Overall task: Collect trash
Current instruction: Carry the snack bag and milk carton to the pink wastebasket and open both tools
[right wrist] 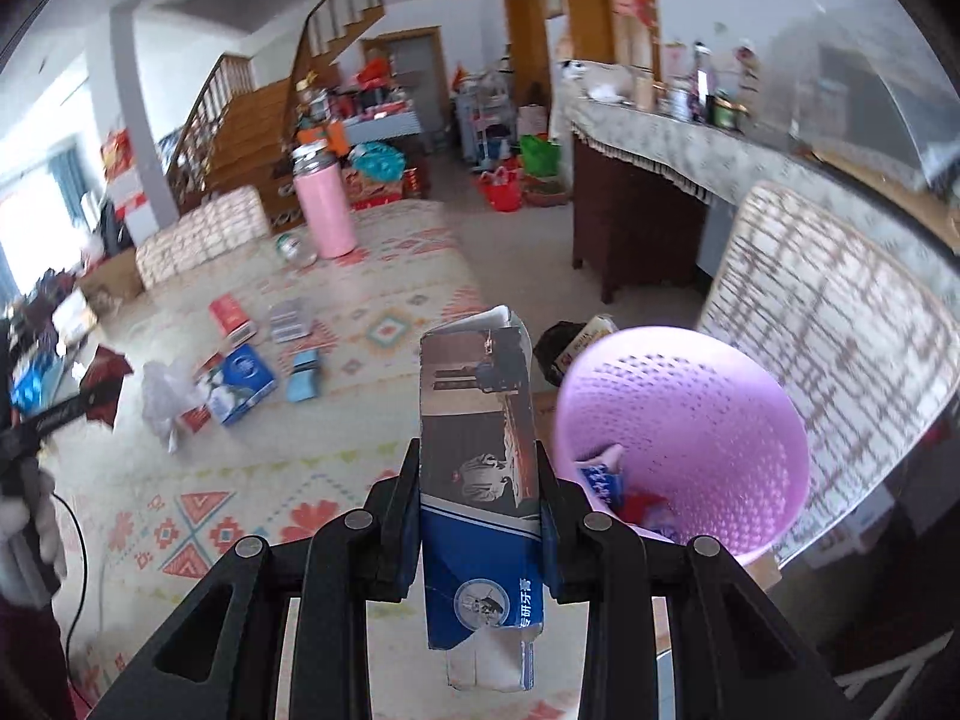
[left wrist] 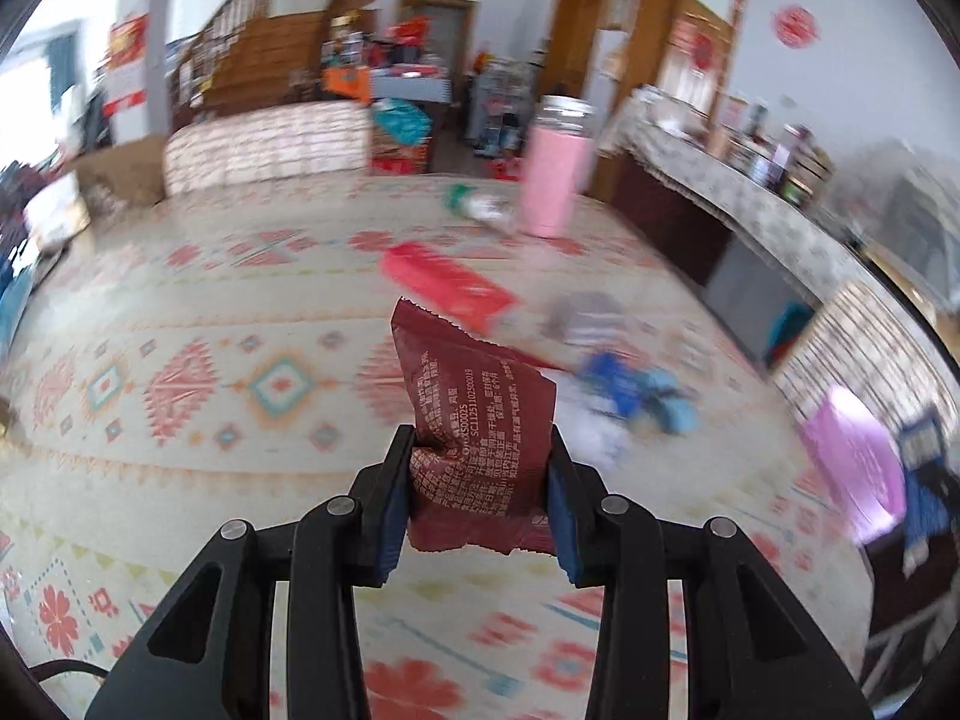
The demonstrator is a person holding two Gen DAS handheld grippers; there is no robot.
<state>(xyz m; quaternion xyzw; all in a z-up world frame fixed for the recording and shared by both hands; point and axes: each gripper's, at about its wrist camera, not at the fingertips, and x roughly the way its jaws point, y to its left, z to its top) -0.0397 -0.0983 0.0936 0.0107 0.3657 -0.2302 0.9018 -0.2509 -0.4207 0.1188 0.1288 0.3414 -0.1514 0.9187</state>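
The left gripper [left wrist: 480, 468] is clenched on a dark red snack wrapper [left wrist: 474, 420], its two blue-padded jaws pressing the crumpled lower half from either side while the serrated top edge stands up above the fingertips. Past those jaws, on the patterned tablecloth [left wrist: 180, 312], lie a red flat box [left wrist: 444, 282] just ahead, a blurred grey pack [left wrist: 582, 318] and blue packaging [left wrist: 630, 384] ahead to the right, and farther off a pink insulated bottle [left wrist: 555, 180] standing upright with a small tipped glass jar [left wrist: 480, 204] beside it. The right gripper [right wrist: 477, 504] grasps a blue-and-white toothpaste carton [right wrist: 480, 468] upright between its jaws, the flattened box poking well above and below the pads, its open flaps hanging underneath. Just to the right of those jaws sits a purple perforated wastebasket [right wrist: 708, 420] with a few scraps of wrapper [right wrist: 618, 486] already at its bottom; a patterned chair back [right wrist: 840, 324] rises behind it. Ahead and left of the right jaws, a blue box [right wrist: 246, 381], a crumpled clear plastic bag [right wrist: 165, 396], a red box [right wrist: 231, 315] and small blue packs [right wrist: 306, 375] are scattered on the cloth. At the far left edge of the right wrist view, the other gripper shows with the red wrapper, held by a gloved hand [right wrist: 30, 516].
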